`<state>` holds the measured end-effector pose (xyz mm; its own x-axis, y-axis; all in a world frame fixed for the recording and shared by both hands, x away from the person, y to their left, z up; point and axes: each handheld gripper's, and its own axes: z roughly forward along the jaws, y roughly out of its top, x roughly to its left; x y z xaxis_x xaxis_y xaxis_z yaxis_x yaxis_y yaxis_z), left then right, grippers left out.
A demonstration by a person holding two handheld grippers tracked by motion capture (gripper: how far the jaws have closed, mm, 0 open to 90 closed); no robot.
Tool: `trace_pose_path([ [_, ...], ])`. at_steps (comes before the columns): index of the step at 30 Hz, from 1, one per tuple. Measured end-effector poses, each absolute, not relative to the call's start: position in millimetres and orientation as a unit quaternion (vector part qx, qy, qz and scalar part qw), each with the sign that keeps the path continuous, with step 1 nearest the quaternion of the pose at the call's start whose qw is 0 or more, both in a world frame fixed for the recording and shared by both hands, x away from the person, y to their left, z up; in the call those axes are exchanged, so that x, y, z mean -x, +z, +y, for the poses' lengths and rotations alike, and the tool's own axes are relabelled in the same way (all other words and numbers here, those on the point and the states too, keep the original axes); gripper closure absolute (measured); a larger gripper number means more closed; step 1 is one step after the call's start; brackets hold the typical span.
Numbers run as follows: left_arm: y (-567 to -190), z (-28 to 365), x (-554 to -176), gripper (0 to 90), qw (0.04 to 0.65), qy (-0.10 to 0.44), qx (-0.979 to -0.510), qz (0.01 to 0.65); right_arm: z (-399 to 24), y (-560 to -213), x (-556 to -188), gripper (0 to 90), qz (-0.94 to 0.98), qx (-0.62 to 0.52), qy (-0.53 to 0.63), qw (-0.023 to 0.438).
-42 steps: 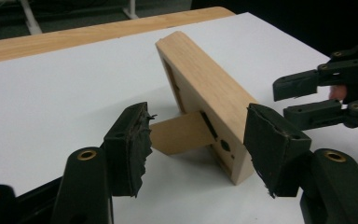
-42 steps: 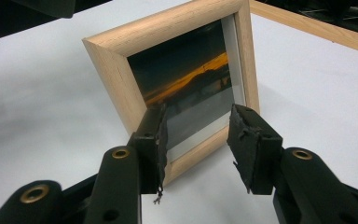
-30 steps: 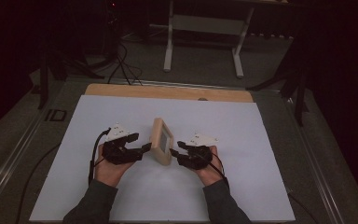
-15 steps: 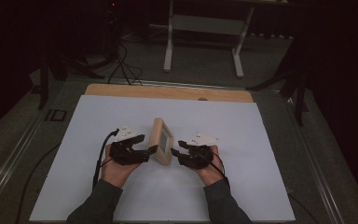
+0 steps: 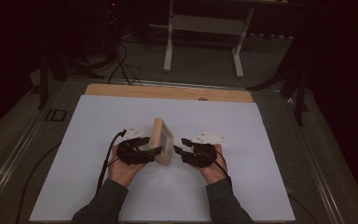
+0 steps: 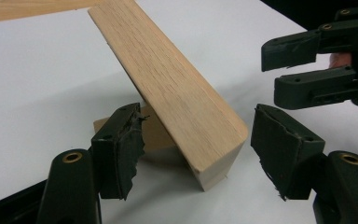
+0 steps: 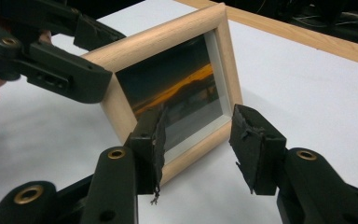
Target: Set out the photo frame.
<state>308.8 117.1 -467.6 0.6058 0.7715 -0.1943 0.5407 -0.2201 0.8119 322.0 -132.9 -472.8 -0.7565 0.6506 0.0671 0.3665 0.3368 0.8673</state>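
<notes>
Frame (image 5: pixel 162 141) stands mid-tabletop (image 5: pixel 261 186) between both tongs. Left tongs (image 6: pixel 196 154) gape around its near corner; right tongs (image 7: pixel 196 140) gape before the photo. Close squarely on wood, not glass.

A wooden picture frame (image 7: pixel 177 88) is standing tilted on the white sheet (image 7: pixel 307 93), showing a dark sunset photo. The right gripper (image 7: pixel 198 144) is gaping just before its lower edge; the left gripper (image 7: pixel 81 60) is reaching its upper-left corner.
</notes>
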Motion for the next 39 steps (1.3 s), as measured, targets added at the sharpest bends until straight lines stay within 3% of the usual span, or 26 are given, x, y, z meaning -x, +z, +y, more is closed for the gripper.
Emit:
trace_pose_path([
  [39, -465.0, 123.2, -333.6, 48.7, 0.439, 0.09, -0.779, 0.439, -142.0, -469.8, -324.8, 53.1, 0.795, -0.326, 0.488, 0.153],
])
